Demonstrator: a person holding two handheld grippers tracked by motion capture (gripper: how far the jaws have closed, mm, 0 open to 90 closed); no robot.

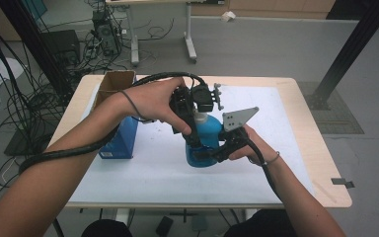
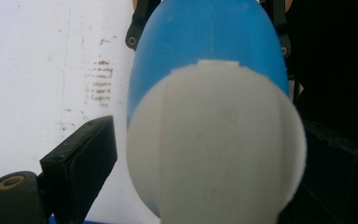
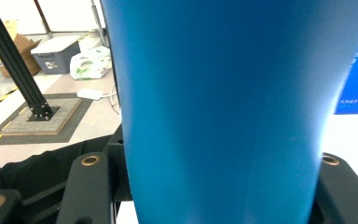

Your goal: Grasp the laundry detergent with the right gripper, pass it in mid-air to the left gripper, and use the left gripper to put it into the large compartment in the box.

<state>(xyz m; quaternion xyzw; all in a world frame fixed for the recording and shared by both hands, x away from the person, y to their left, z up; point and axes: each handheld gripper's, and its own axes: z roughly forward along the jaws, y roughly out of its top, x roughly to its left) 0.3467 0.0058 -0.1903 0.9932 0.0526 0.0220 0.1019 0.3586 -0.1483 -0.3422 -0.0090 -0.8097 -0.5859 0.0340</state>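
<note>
**Blue bottle held at body and cap**

The worktop is covered with a white sheet, and the work is done near its middle. A blue box is seen standing toward the left edge, with an open cardboard box behind it near the far left corner.

The blue bottle stands upright on the sheet, a little right of the blue box and apart from it. Its lower body is pinched by the right tongs, which are brought in level from the near right side; in the right gripper view the blue wall is pressed between the two black jaws.

The white cap is approached from above by the left tongs. In the left gripper view the cap sits between the jaws; a gap is seen at one side, and the other side is dark, so it cannot be told whether the cap is clamped.

The step in hand is judged to be the opening of the cap. For the next move, the cap must be clamped firmly and turned, while the body is kept fixed so that the bottle is not tipped.
</note>
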